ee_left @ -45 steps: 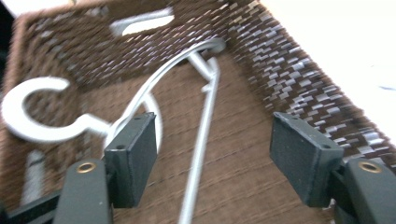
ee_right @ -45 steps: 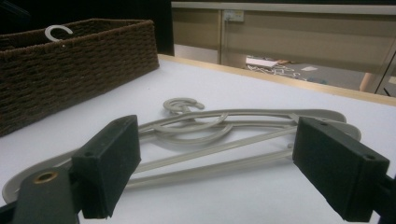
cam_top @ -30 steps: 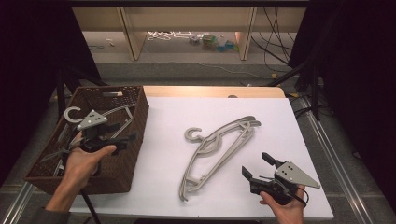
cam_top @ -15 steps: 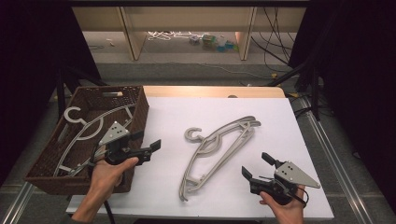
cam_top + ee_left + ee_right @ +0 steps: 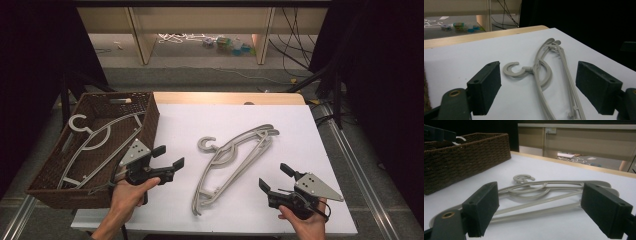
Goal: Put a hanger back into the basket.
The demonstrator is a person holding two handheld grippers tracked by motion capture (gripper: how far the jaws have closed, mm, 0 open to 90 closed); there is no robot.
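A stack of grey plastic hangers (image 5: 220,152) lies flat in the middle of the white table top (image 5: 300,130), hooks pointing left. Left of it stands a brown wicker basket (image 5: 50,175) holding another grey hanger (image 5: 95,140). My left gripper (image 5: 168,156) hovers just right of the basket's near corner, aimed at the stack; its jaws have just been opening and stand open, nothing between them. In the left gripper view the hangers (image 5: 544,75) lie ahead of the left gripper (image 5: 541,87). My right gripper (image 5: 276,177) rests open, right of the stack's near end, facing the hangers (image 5: 536,187).
The basket's woven wall (image 5: 461,155) rises at the far left in the right gripper view. A wooden strip (image 5: 225,97) borders the table's far edge. Beyond it, cables and small items lie on the floor under shelving. Metal rails run along both table sides.
My left gripper has moved right and down, from above the basket to the white table beside it, toward the hangers. The right gripper has stayed put.
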